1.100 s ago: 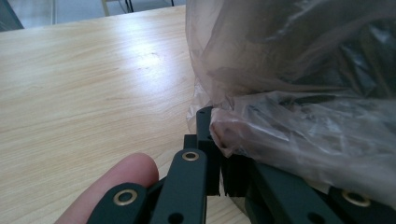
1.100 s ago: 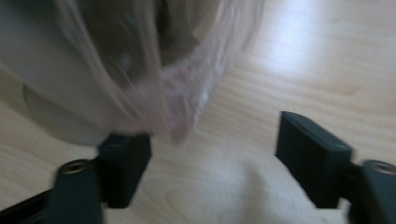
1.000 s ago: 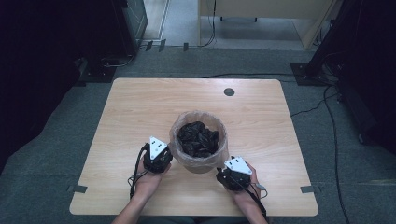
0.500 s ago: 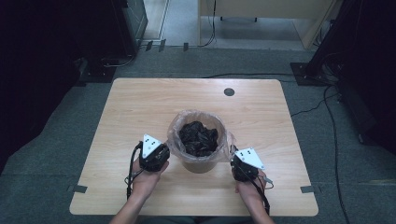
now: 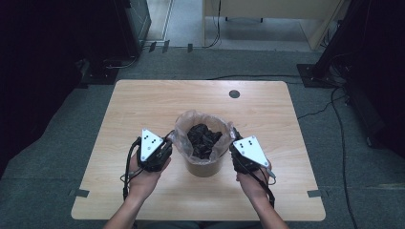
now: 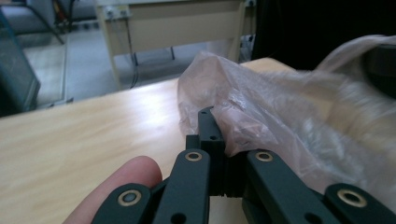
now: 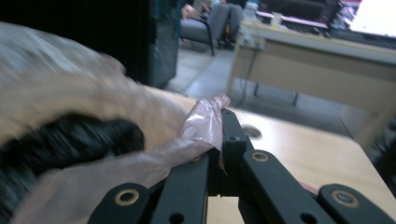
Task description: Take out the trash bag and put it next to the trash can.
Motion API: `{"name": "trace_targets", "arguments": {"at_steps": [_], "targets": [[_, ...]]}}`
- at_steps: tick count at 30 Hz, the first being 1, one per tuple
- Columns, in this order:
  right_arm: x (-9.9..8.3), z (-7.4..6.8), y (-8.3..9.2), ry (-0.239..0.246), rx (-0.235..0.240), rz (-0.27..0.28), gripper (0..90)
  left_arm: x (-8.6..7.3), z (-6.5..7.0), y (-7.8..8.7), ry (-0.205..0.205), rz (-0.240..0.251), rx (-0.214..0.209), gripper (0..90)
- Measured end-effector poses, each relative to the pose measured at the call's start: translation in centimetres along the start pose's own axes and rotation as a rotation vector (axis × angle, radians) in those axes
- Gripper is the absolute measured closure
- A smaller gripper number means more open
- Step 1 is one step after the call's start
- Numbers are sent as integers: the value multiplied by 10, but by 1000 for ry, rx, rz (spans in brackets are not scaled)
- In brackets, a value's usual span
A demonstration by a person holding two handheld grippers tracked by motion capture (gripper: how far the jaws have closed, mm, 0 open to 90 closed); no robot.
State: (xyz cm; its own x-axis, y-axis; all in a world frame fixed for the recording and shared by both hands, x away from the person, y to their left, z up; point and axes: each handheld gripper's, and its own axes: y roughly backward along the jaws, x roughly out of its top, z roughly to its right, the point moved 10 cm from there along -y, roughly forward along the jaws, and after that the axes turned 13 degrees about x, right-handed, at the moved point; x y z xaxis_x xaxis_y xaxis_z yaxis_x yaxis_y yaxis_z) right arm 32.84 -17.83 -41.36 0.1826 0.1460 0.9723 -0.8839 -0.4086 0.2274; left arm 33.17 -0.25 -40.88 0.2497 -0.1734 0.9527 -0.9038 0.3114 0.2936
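From above, dark scraps (image 5: 204, 139) in bag (image 5: 184, 125)

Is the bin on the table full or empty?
Full. The bin holds a heap of dark scraps reaching almost to the rim of its clear plastic liner.

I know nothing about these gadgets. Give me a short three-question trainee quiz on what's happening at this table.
1. True or false: both grippers are shut on the plastic bag.
2. What fills the bag: A) dark crumpled stuff, B) white cups, C) nothing?
3. The bag lines a brown ____ on the table.

Key:
1. True: the left gripper and the right gripper each pinch its rim.
2. A, the dark crumpled stuff.
3. Bin.
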Motion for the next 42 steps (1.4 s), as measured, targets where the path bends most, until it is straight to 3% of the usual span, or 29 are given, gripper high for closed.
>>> {"name": "trace_targets", "arguments": {"at_steps": [2, 4, 7, 10, 11, 13, 18, 21, 25, 30, 36, 42], "targets": [[16, -8, -8, 20, 47, 21, 900, 13, 10, -3, -22, 12, -18, 900], [31, -13, -17, 31, 80, 30, 900, 24, 19, -6, -18, 17, -48, 900], [59, -21, -26, -10, 171, 64, 900, 45, 36, -1, -1, 38, -127, 900], [79, -22, -25, -16, 190, 96, 900, 52, 41, 1, 9, 40, -153, 889], [78, -21, -26, -23, 197, 82, 889, 49, 41, -2, 1, 30, -145, 873], [64, -15, -27, -24, 182, 9, 777, 40, 40, -6, -18, 11, -127, 839], [19, 1, -15, -27, 178, -112, 622, 20, 38, -12, 0, -29, -139, 795], [2, 11, -2, -49, 163, -131, 558, 17, 39, -13, -4, -34, -141, 789], [-3, 19, 14, -104, 160, -106, 527, 20, 43, -14, -1, -23, -144, 778], [-6, -2, 25, -167, 283, -87, 483, 20, 50, -16, -9, -24, -151, 761], [-4, -35, 21, -266, 423, -84, 391, 23, 51, -17, -19, -23, -149, 749], [-1, -64, 12, -280, 489, -86, 295, 24, 46, -20, 2, -35, -151, 724]]}}
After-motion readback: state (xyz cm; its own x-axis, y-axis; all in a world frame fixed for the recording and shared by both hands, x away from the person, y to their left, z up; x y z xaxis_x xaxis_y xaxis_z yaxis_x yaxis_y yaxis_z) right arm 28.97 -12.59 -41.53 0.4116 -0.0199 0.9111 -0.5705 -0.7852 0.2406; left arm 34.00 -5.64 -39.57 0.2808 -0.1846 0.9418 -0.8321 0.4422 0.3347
